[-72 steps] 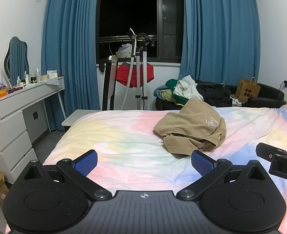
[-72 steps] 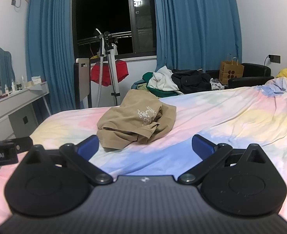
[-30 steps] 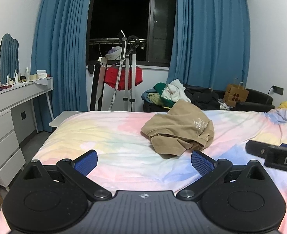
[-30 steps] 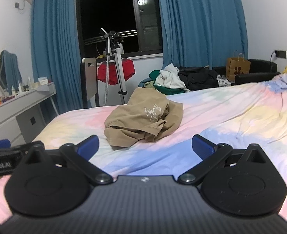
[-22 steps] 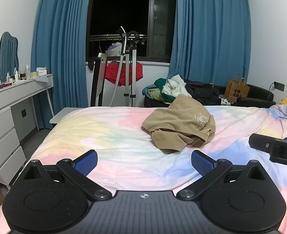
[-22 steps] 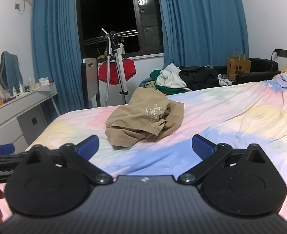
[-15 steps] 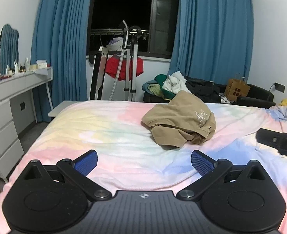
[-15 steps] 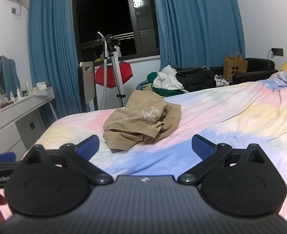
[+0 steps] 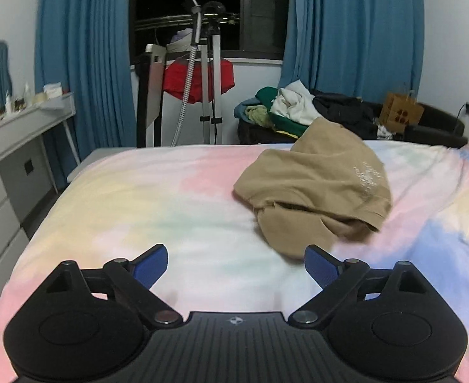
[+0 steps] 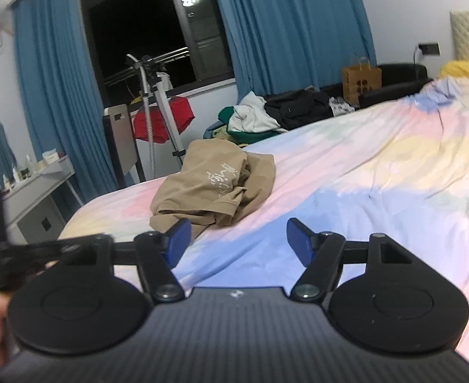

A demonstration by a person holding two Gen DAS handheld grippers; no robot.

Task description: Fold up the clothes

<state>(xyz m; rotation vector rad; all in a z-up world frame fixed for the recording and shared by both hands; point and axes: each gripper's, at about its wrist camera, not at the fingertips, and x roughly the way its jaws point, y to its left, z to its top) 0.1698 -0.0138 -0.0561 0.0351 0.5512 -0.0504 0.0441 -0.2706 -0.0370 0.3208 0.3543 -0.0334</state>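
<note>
The tan shirt (image 9: pixel 314 185) lies crumpled on the bed (image 9: pixel 157 210), unfolded; both the left gripper (image 9: pixel 236 266) and right gripper (image 10: pixel 237 239), jaws just narrowing yet empty, approach its near edge, likely to spread it.

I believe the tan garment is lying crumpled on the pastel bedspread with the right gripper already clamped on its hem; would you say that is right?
Not quite. The tan garment does lie crumpled on the pastel bedspread, but the right gripper is not clamped on it. The right wrist view shows its jaws, which have just been closing, apart with only bedspread between them and the garment lying beyond its fingertips.
</note>
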